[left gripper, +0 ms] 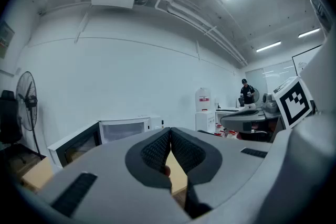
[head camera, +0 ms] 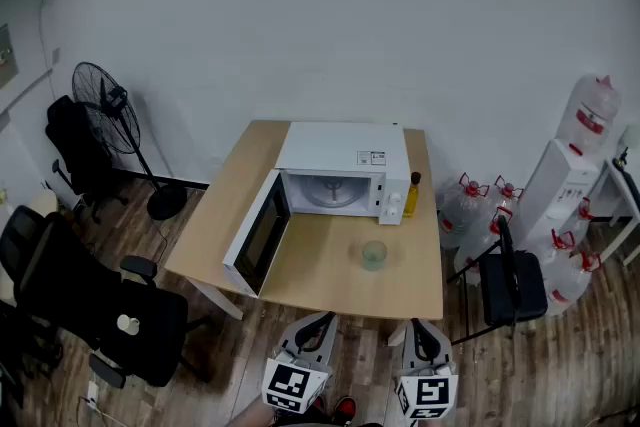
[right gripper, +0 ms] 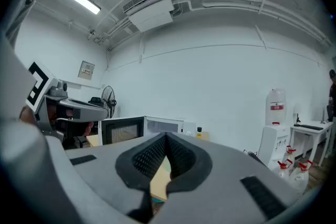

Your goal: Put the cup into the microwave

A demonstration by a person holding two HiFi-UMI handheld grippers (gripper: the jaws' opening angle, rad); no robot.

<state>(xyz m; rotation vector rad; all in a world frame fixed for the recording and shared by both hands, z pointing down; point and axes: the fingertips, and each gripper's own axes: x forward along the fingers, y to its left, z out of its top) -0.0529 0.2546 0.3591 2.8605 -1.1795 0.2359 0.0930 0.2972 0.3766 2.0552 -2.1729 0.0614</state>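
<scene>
Your cup [head camera: 374, 255] stands upright on the table [head camera: 320, 277], in front of the open microwave [head camera: 340, 165], whose cavity lies at the cup's 11 o'clock. In the head view the cup sits at 11 o'clock from your right gripper [head camera: 414, 327] and at 1 o'clock from your left gripper [head camera: 324, 320], about equally far. Both claws are clenched on nothing.

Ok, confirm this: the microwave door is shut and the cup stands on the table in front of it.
Wrong on the door: the head view shows it open. The cup does stand on the table in front of the microwave.
</scene>
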